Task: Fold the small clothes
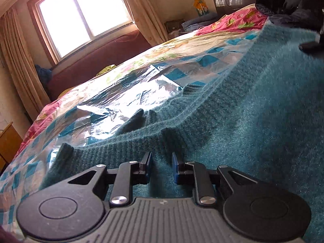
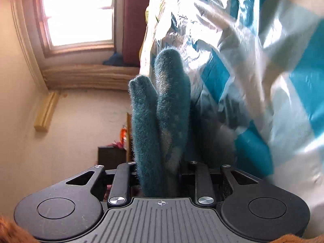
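Note:
A fuzzy teal knit sweater (image 1: 253, 105) lies spread on a bed, over a crinkled clear plastic sheet (image 1: 121, 101). My left gripper (image 1: 162, 162) sits low on the ribbed hem (image 1: 113, 151). Its blue pads (image 1: 149, 162) stand close together, and a raised ridge of knit shows between and just past the tips. In the right wrist view the picture is rolled on its side. There my right gripper (image 2: 160, 168) is shut on a doubled fold of the teal sweater (image 2: 162, 105), which sticks out forward and hides the pads.
A teal-and-white checked quilt (image 1: 202, 60) with a pink floral part (image 1: 239, 20) covers the bed. Dark clothes (image 1: 287, 0) are heaped at its far right corner. A window (image 1: 81, 14), curtains and a maroon sofa (image 1: 101, 60) stand beyond the bed.

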{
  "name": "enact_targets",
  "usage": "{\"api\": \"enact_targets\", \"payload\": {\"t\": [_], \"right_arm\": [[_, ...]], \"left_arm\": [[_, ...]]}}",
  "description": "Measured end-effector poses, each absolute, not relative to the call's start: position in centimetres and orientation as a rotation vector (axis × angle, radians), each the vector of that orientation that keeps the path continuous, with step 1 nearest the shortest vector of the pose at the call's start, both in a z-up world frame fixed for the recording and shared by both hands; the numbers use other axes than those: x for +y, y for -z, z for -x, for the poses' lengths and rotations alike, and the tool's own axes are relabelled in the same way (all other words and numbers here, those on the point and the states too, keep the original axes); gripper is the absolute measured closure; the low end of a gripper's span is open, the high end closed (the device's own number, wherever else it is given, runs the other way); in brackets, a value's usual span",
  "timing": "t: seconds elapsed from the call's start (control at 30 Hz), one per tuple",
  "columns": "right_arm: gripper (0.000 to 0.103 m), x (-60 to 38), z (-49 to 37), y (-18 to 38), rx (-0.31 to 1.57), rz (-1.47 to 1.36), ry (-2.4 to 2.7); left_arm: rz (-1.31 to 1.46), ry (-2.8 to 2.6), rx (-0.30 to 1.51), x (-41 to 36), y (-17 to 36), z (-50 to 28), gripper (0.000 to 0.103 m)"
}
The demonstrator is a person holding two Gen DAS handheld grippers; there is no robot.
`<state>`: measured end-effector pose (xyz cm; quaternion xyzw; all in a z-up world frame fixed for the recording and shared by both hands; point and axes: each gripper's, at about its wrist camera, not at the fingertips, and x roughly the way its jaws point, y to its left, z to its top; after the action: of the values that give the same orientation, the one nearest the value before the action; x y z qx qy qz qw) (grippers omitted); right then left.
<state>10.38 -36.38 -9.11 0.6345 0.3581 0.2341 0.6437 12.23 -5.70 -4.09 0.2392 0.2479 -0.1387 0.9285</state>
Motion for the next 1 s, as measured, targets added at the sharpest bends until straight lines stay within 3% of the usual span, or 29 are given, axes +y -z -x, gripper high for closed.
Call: {"api": "enact_targets", "payload": {"t": [0.03,0.13,0.37,0.6,0.73,0.93,1.0], "right_arm": [[0.077,-35.5,-9.8,9.2,0.792,-1.521,-0.529],[0.077,-33.1,-9.4,8.0,0.775,-1.610,-0.483],[0.077,-25.6,-11.9,2.3,0.843,-1.519,-0.409],[0.077,-20.2,-14.1,-0.4,0.863,-1.458,-0.235],[0.077,-15.6,-15.6,-0.2,0.922,-1.398,-0.188],[0.066,-10.8,-18.2,0.4,0.995,-1.273,-0.138],[0.054,-9.9,-18.9,0.5,1.008,-1.235,-0.149]], "left_arm": [[-0.504,0.289,0.492,-6.0,4.5,-12.0,0.086],[-0.451,0.300,0.483,-5.4,4.9,-12.3,0.086],[-0.331,0.387,0.513,-2.8,4.2,-13.3,0.086],[-0.189,0.502,0.621,4.7,1.6,-11.6,0.070],[-0.170,0.509,0.692,6.0,2.7,-11.4,0.069],[-0.077,0.491,0.733,9.4,1.1,-11.0,0.069],[-0.021,0.446,0.712,11.8,0.1,-9.2,0.069]]}}
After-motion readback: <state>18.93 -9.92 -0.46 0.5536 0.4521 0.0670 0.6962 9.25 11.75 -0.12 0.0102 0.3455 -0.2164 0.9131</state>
